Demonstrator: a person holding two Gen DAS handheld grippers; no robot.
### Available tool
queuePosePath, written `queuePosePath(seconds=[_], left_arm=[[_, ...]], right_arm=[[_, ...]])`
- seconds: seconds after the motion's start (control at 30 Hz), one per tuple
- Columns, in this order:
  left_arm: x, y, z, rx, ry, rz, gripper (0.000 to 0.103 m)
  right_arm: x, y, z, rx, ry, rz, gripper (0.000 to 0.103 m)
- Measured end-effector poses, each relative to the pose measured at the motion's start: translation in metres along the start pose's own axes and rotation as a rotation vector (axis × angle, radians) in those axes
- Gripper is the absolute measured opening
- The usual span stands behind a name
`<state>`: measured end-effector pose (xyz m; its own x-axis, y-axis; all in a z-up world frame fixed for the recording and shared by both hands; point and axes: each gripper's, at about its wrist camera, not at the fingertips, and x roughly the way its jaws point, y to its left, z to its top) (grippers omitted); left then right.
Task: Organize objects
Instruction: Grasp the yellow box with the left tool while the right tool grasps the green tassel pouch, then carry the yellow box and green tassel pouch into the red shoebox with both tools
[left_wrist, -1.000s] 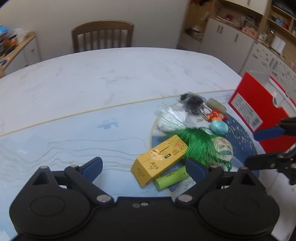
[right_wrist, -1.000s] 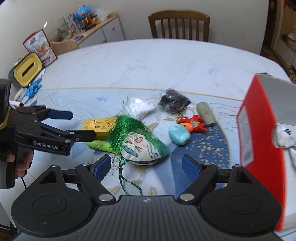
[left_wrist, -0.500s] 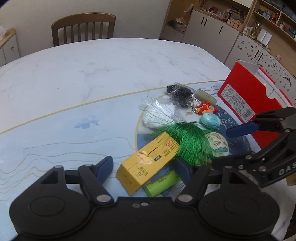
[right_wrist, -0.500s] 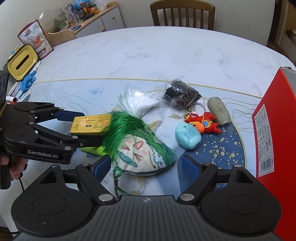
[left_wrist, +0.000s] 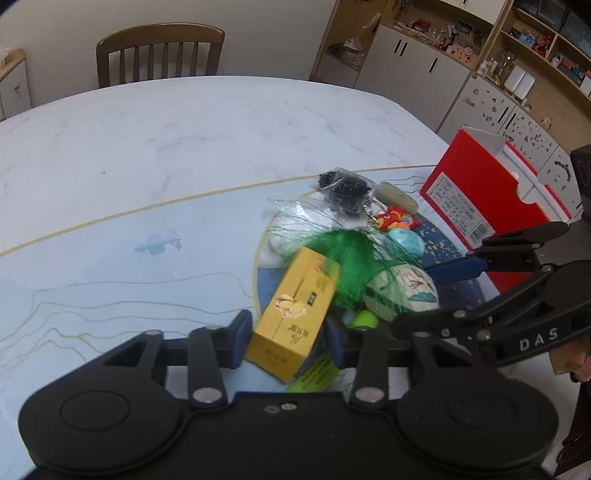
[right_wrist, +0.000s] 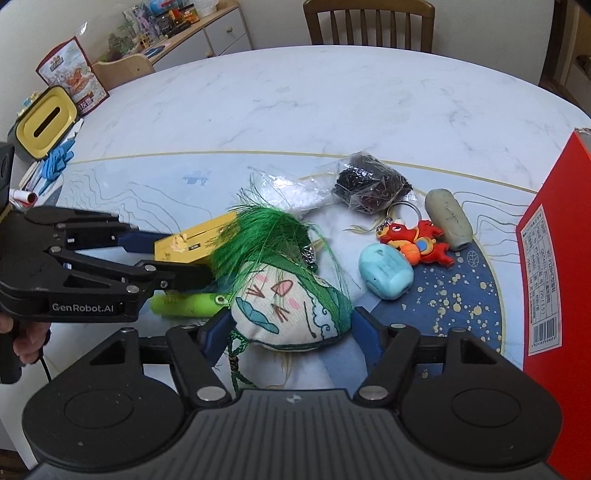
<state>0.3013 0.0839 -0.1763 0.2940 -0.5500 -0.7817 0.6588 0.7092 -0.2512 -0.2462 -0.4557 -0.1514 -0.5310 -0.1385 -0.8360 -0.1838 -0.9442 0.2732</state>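
A yellow box (left_wrist: 295, 317) sits between the blue pads of my left gripper (left_wrist: 288, 338), which is shut on it; its far end is tilted up against the green hair. From the right wrist view the left gripper (right_wrist: 173, 256) comes in from the left with the yellow box (right_wrist: 192, 243) in its jaws. A cloth face sachet with green hair (right_wrist: 288, 302) lies on the table, with my right gripper (right_wrist: 291, 328) shut on its two sides. From the left wrist view the right gripper (left_wrist: 421, 297) straddles the sachet (left_wrist: 406, 291).
A green tube (right_wrist: 184, 304) lies under the left gripper's fingers. Behind the sachet lie a teal case (right_wrist: 386, 275), a red keychain (right_wrist: 413, 242), a grey oval (right_wrist: 447, 219) and bags of black beads (right_wrist: 369, 184) and white beads (right_wrist: 291, 194). A red carton (right_wrist: 554, 277) stands at the right.
Both grippers moved forward onto the pile and narrowed. The left one closed on the yellow box and tipped it up; the right one closed around the sachet.
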Motion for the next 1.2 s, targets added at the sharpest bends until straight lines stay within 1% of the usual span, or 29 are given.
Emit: queuePosePath(seconds=[0.17,0.3,0.43,0.53,0.9,1.2], left_arm=[[-0.003,-0.007,0.001,0.001,-0.012,0.015,0.029],[-0.010,-0.011,0.002,-0.011,-0.019,0.031,0.029],[-0.018,-0.013,0.003,-0.045,-0.031,0.038,0.028],[-0.023,-0.018,0.003,-0.046,-0.041,0.051,0.028],[-0.048,-0.033,0.003,-0.104,-0.083,0.063,0.028],[-0.069,-0.062,0.013,-0.120,-0.120,0.049,0.028]], right_arm=[[-0.006,0.002,0.000,-0.006,-0.020,-0.005,0.062],[-0.016,0.005,-0.001,-0.010,-0.050,-0.017,0.060],[-0.029,0.004,-0.002,0.006,-0.081,-0.019,0.060],[-0.042,0.004,-0.003,0.016,-0.109,-0.018,0.060],[-0.108,-0.011,-0.009,0.063,-0.220,0.003,0.060],[-0.157,-0.039,-0.023,0.089,-0.259,-0.019,0.060]])
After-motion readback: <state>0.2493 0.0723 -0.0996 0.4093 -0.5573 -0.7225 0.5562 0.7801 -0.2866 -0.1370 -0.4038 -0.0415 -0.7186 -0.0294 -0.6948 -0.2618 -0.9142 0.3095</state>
